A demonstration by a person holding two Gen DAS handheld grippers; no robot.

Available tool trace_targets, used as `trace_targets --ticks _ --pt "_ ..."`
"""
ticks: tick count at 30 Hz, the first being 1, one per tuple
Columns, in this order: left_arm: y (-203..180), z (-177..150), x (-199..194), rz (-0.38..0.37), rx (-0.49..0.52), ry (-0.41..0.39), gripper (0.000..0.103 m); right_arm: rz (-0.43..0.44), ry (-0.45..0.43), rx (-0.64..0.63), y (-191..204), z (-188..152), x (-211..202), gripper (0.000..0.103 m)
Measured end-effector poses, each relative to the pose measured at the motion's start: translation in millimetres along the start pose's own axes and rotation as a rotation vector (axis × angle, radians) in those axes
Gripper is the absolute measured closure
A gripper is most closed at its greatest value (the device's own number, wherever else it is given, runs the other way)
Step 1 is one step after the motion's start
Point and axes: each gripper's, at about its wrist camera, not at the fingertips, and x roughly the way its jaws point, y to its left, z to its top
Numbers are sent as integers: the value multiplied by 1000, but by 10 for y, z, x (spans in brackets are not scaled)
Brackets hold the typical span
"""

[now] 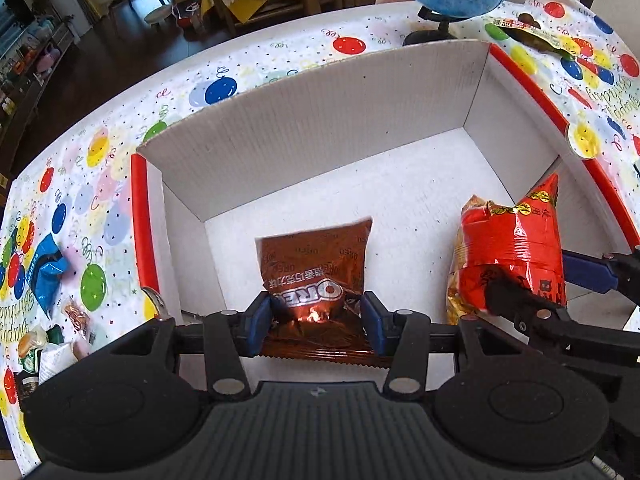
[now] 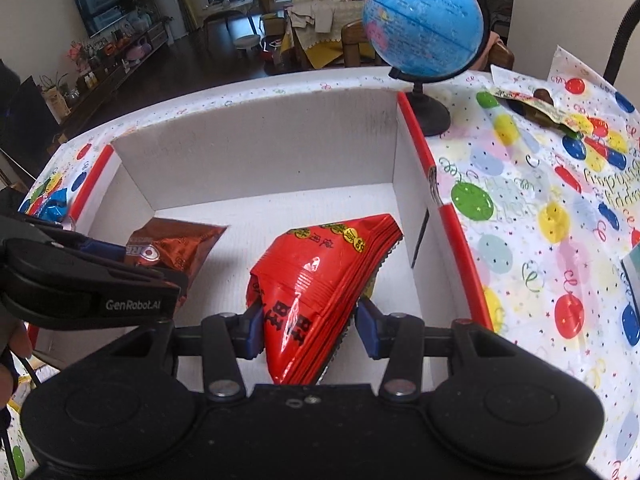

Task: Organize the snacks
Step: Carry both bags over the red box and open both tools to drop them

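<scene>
A white cardboard box [image 1: 320,120] with red edge strips stands on the balloon-print tablecloth. In the left wrist view my left gripper [image 1: 316,312] is shut on a brown Oreo packet [image 1: 316,264], held low inside the box near its left wall. At the right of that view my right gripper [image 1: 552,288] grips a red snack bag [image 1: 516,248]. In the right wrist view my right gripper [image 2: 310,330] is shut on the red snack bag [image 2: 316,276], inside the box [image 2: 260,152] near its right wall. The left gripper [image 2: 132,256] with the Oreo packet [image 2: 180,244] shows at the left.
A blue globe [image 2: 424,24] on a black stand sits behind the box's far right corner. A dark snack packet [image 2: 540,108] lies on the cloth at the far right. A blue packet [image 1: 48,272] and several small wrapped snacks [image 1: 52,344] lie left of the box.
</scene>
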Motion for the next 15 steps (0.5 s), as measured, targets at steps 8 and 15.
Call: trace_targets --ticks 8,15 --pt "-9 -3 -44 -29 -16 -17 38 7 1 7 -31 -8 6 54" --pt "37 -41 -151 -57 -39 -33 37 9 -7 4 -30 -15 -51 52"
